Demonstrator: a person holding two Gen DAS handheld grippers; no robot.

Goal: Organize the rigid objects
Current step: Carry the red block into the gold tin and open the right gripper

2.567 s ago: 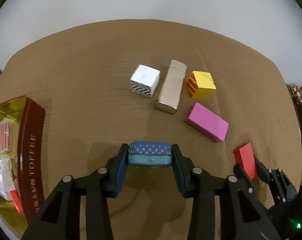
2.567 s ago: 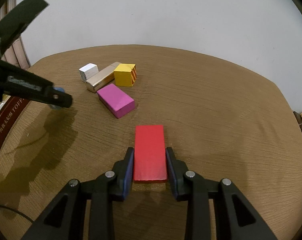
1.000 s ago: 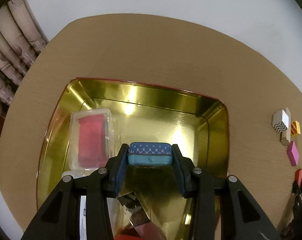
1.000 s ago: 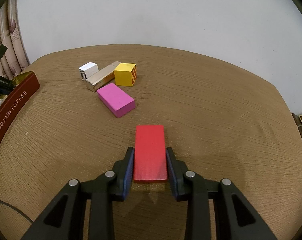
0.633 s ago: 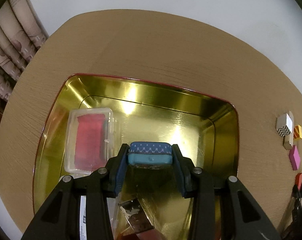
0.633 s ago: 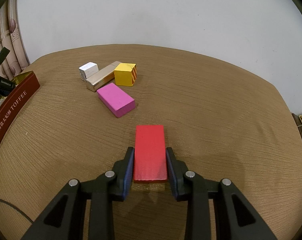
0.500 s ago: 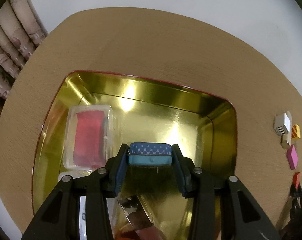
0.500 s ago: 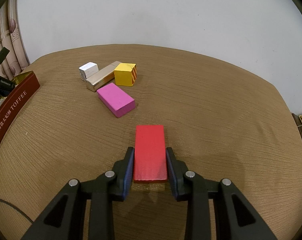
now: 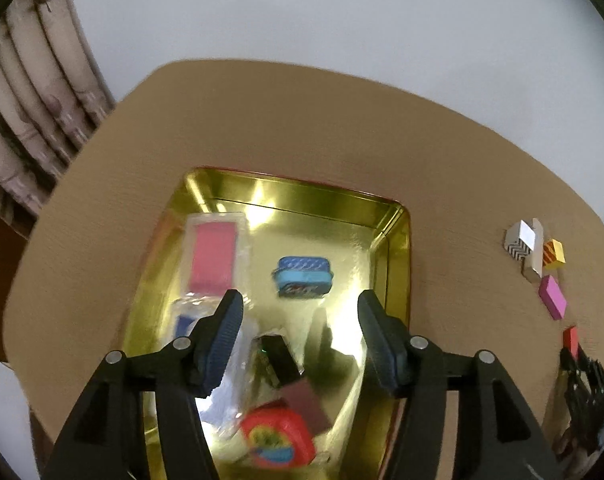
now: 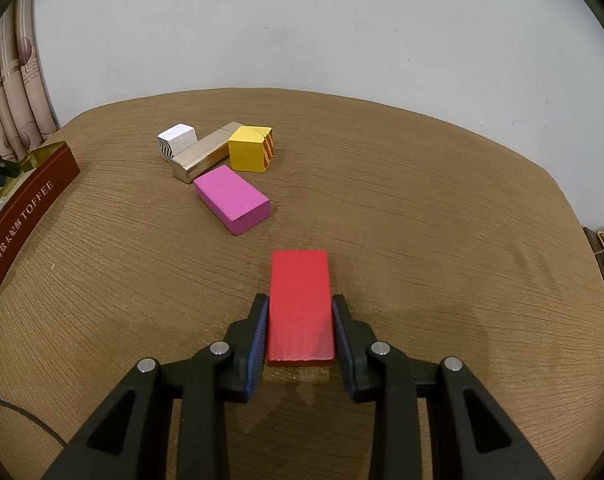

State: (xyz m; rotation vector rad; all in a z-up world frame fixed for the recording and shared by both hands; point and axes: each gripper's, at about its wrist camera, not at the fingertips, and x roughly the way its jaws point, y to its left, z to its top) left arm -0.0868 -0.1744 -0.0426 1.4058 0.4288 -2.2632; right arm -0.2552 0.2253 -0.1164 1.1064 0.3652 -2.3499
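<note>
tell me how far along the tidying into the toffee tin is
Done: the blue tin lies inside the gold toffee tin, clear of the left gripper, whose jaws are opening with nothing between them. In hand: the right gripper is shut on the red block. Left on the table: the pink block, yellow block, gold bar and white zigzag cube.

Inside, the tin is gleaming like polished gold metal, while matt painted blocks are lying on the surface's ribbed brown cloth.
</note>
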